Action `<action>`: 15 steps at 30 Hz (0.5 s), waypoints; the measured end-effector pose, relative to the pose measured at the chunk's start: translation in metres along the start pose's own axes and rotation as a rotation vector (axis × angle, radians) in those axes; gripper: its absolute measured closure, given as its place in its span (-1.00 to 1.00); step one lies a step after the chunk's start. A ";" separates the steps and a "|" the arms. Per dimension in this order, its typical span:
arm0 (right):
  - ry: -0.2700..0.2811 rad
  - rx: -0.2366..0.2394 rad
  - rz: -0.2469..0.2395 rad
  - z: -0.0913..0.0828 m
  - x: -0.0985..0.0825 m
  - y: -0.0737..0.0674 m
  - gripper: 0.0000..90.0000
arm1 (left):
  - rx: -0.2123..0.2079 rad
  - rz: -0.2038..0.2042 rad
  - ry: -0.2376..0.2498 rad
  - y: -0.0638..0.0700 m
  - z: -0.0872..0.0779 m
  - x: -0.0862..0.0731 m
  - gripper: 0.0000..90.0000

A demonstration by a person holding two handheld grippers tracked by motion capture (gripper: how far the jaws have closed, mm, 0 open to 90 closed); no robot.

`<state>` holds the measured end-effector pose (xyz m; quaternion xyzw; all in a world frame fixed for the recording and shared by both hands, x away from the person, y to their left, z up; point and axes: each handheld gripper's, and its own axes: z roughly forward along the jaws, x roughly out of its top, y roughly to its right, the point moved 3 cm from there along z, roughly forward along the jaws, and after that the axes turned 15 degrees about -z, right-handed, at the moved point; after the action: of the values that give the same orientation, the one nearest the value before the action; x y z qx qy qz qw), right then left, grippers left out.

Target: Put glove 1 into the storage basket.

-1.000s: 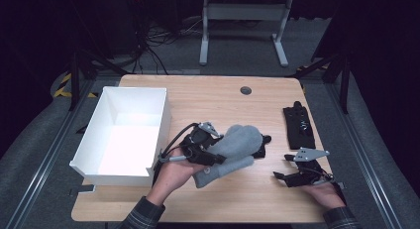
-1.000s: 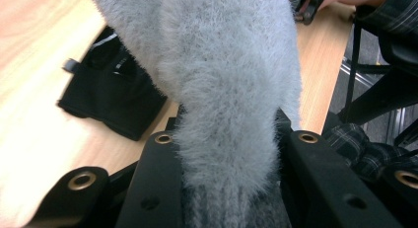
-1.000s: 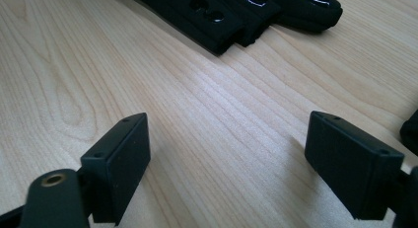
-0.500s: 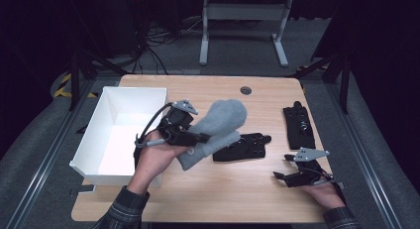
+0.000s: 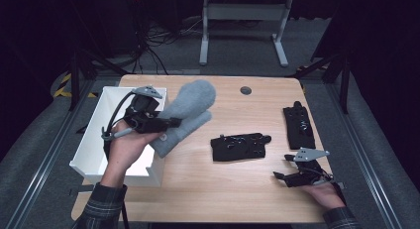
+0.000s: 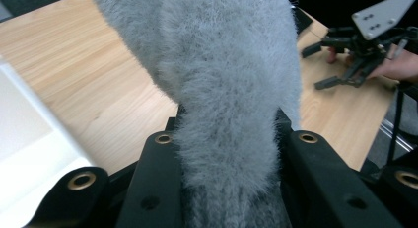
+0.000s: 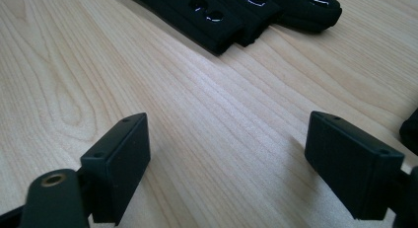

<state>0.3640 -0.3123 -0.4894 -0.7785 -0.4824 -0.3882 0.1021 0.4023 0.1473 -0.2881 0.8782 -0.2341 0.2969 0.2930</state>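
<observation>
my left gripper is clamped on the grey fuzzy mitten, held up off the wooden table. in the left gripper view both jaws squeeze the narrow end of the mitten between them and the fluff bulges out past the pads. from the high view the mitten sticks out from the gripper toward the middle of the table, rounded end pointing up and away, and it hangs right at the near right edge of the white bin on the left side of the table. part of the mitten sits over the bin's corner, the rest over bare wood.

my right gripper is low at the near right corner of the table, jaws spread wide with nothing in them; the right gripper view has just wood grain between the two black pads. a flat black glove lies mid-table, just ahead of that gripper, and another black glove lies further back near the right edge. those two are well apart from the mitten.
</observation>
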 end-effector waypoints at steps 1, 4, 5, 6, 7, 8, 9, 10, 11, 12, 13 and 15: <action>0.000 0.000 0.000 0.000 0.000 0.000 -0.60 | 0.006 -0.010 0.002 -0.004 -0.003 -0.001 0.57; 0.000 0.000 0.000 0.000 0.000 0.000 -0.60 | 0.020 -0.031 0.013 -0.012 -0.011 -0.003 0.57; 0.000 0.000 0.000 0.000 0.000 0.000 -0.60 | 0.027 -0.039 0.018 -0.016 -0.014 -0.004 0.57; 0.000 0.000 0.000 0.000 0.000 0.000 -0.60 | 0.033 -0.048 0.023 -0.019 -0.018 -0.006 0.57; 0.000 0.000 0.000 0.000 0.000 0.000 -0.60 | 0.039 -0.053 0.028 -0.022 -0.021 -0.006 0.57; 0.000 0.001 0.000 0.000 0.000 0.000 -0.60 | 0.047 -0.068 0.039 -0.027 -0.026 -0.008 0.57; 0.000 0.000 0.000 0.000 0.000 0.000 -0.60 | 0.051 -0.075 0.042 -0.030 -0.029 -0.009 0.57; 0.000 0.000 0.000 0.000 0.000 0.000 -0.60 | 0.060 -0.084 0.050 -0.034 -0.033 -0.011 0.57; 0.000 0.000 0.000 0.000 0.000 0.000 -0.60 | 0.068 -0.095 0.063 -0.038 -0.037 -0.012 0.57; 0.000 0.000 0.000 0.000 0.000 0.000 -0.60 | 0.078 -0.110 0.076 -0.044 -0.042 -0.014 0.57; 0.000 0.000 0.001 0.000 0.000 0.000 -0.60 | 0.089 -0.129 0.086 -0.050 -0.047 -0.016 0.57; 0.000 0.000 0.001 0.000 0.000 0.000 -0.60 | 0.107 -0.153 0.098 -0.059 -0.053 -0.020 0.57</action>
<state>0.3639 -0.3122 -0.4894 -0.7787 -0.4821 -0.3884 0.1022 0.4027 0.2292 -0.2891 0.8923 -0.1357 0.3282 0.2785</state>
